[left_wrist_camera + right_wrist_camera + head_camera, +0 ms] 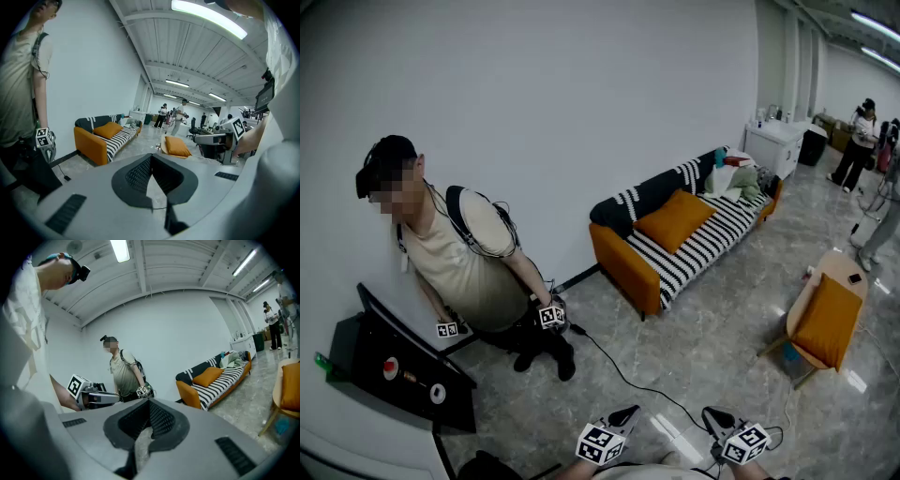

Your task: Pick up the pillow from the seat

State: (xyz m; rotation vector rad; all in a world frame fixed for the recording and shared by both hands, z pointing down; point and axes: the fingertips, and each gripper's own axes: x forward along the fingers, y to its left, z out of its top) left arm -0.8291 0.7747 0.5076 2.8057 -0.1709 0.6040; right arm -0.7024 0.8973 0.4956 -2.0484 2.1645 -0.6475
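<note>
An orange pillow (pixel 828 321) rests on a small wooden chair (pixel 799 302) at the right, far from both grippers; the left gripper view shows this pillow (pixel 176 146) ahead on the floor space. A second orange pillow (pixel 675 218) leans on the orange sofa with a striped cover (pixel 694 248). My left gripper (pixel 626 413) and right gripper (pixel 714 415) are at the bottom edge of the head view, both shut with nothing between the jaws. The left gripper's (pixel 151 155) tips meet in its own view, as do the right gripper's (pixel 149 401).
A person in a beige shirt (pixel 459 262) stands by the white wall holding two grippers, beside a black console (pixel 394 370). A black cable (pixel 628 375) runs across the marble floor. Other people (pixel 862 141) and a white cabinet (pixel 778 145) are at the far right.
</note>
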